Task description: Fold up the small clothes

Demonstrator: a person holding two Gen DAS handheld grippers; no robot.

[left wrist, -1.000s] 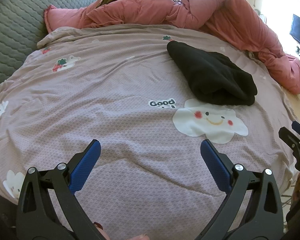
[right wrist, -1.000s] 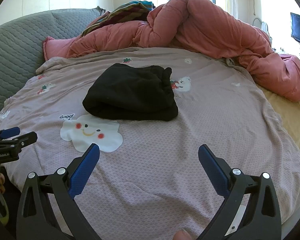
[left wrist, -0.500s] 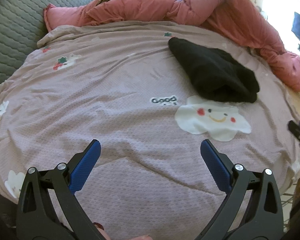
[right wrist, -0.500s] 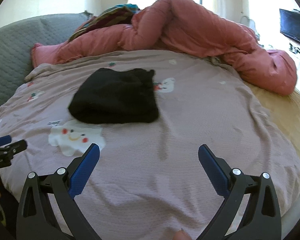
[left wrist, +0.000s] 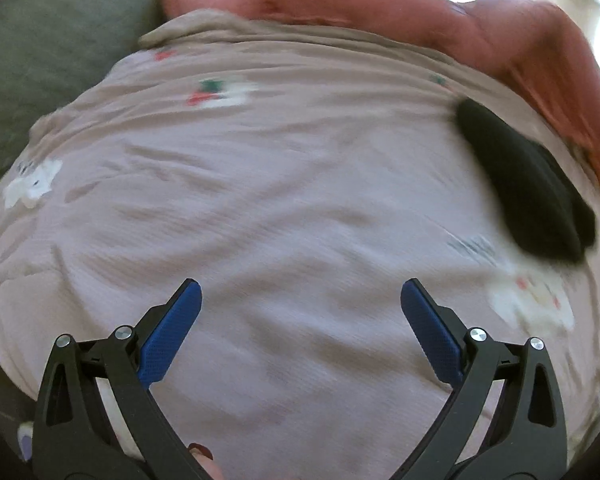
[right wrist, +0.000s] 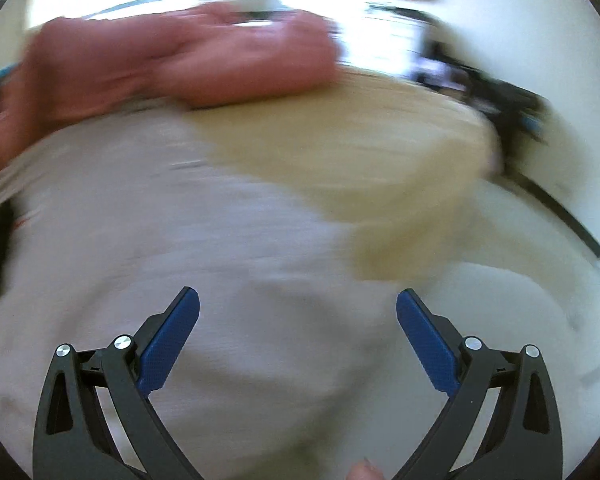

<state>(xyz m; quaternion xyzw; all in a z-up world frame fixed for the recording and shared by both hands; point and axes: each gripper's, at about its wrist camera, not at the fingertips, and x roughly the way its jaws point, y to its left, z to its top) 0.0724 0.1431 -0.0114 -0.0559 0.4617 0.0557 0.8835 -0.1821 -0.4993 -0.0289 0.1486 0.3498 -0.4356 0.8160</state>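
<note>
Both views are pretty smeared with blur right now, so bear with me. My left gripper [left wrist: 300, 300] is spread wide with nothing between its blue pads, hanging over the mauve bedsheet [left wrist: 260, 200]. The folded black garment [left wrist: 528, 188] sits on that sheet, off to the right of the gripper and well apart from it, just below the pink duvet [left wrist: 460, 28] bunched along the sheet's far edge. A grey headboard [left wrist: 52, 60] is past the sheet's left side. My right gripper [right wrist: 298, 308] is also wide and empty, over the sheet's right part [right wrist: 180, 240], where a tan mattress cover [right wrist: 360, 160] shows beside it. Can't see the garment from that camera.
</note>
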